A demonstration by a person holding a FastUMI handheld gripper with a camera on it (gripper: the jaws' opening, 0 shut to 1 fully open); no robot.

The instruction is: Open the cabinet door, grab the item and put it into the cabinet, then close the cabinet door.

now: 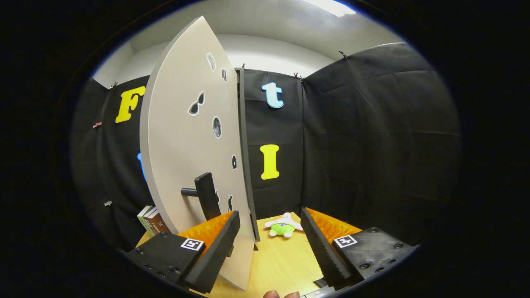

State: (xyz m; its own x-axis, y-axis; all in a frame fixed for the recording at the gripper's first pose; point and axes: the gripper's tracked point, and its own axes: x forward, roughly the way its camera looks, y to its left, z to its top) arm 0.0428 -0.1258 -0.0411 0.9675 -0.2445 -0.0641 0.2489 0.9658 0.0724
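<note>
While the tongs [269,244] stand spread and empty over the worktop [281,265], the door [186,145], its handle [207,198] just beyond the left finger, hangs swung out; the toy [283,227] lies ahead between the fingers. Best advance straight, centring the toy before closing.

Black cloth walls [372,124] around a light wooden tabletop [281,260]; white ceiling with a lit panel [331,6] upper right

Plush toy [283,226] on table [281,265] — right of cabinet door [186,145].
</note>
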